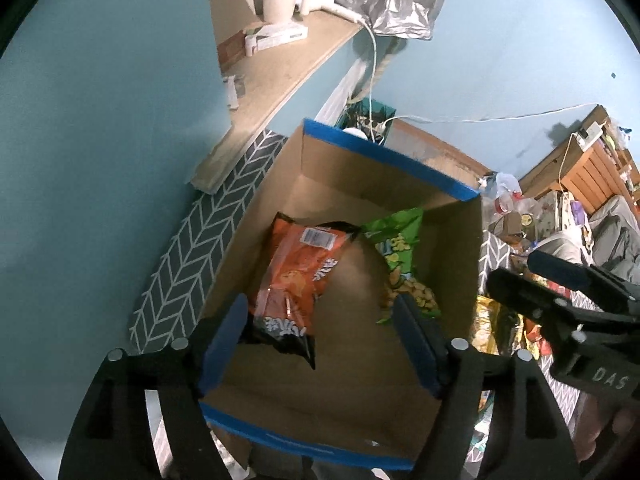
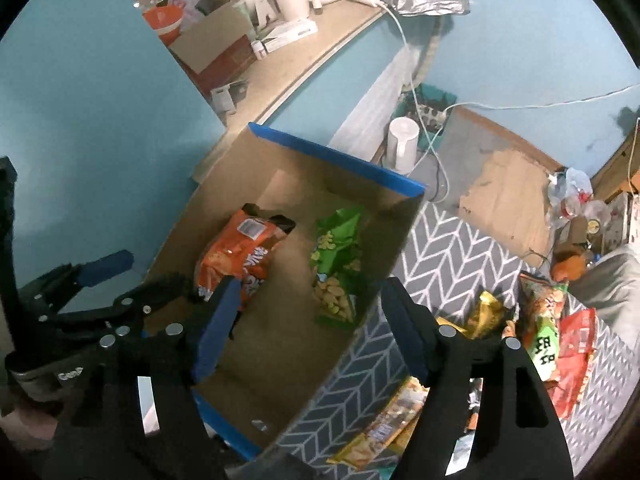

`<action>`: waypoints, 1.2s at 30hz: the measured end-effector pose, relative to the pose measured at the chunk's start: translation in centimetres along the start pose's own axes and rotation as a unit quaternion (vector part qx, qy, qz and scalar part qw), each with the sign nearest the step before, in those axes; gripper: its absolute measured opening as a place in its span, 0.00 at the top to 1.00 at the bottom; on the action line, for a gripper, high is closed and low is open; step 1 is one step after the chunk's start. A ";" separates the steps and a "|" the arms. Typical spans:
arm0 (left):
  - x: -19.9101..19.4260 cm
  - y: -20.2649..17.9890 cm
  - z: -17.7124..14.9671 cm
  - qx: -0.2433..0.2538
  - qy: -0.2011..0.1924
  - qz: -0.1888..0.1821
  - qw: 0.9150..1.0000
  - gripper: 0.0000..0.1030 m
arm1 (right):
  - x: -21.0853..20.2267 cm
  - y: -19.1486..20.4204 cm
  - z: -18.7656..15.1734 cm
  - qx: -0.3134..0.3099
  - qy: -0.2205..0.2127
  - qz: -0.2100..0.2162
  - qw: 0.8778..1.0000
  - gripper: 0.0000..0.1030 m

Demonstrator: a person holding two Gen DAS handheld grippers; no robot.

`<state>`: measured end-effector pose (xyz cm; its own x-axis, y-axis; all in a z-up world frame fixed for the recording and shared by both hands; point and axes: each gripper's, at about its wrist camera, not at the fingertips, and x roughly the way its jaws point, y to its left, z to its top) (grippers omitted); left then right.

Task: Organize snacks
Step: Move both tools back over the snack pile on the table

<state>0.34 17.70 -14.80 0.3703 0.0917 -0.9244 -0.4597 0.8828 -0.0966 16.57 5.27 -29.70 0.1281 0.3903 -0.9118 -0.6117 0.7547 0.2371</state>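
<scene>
A cardboard box with blue-taped rims [image 1: 384,152] [image 2: 336,156] stands on a chevron-patterned mat. Inside lie an orange snack bag [image 1: 296,276] [image 2: 236,256] on the left and a green snack bag [image 1: 400,264] [image 2: 336,264] on the right. My left gripper [image 1: 320,344] is open and empty, above the box's near end. My right gripper [image 2: 308,328] is open and empty, over the box's right wall. Each gripper shows in the other's view, the right one [image 1: 560,296] and the left one [image 2: 100,288]. Several loose snack packs [image 2: 552,332] lie on the mat to the right.
A wooden shelf [image 2: 320,40] with a mug, boxes and a hair dryer runs along the blue wall behind the box. A white jug [image 2: 402,144] and cables stand beyond the box. Torn cardboard [image 2: 504,196] and clutter lie at the right. A yellow pack [image 2: 380,432] lies near the box's right side.
</scene>
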 end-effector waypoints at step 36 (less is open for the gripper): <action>0.4 -16.8 -1.3 0.139 0.033 -0.034 0.989 0.21 | -7.7 -20.2 -8.9 0.127 0.029 -0.092 0.987 0.26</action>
<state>7.17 2.27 -13.98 0.3353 0.0063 -0.9421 -0.1932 0.9792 -0.0622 21.02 -17.68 -30.42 0.1691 0.2080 -0.9634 -0.3660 0.9208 0.1346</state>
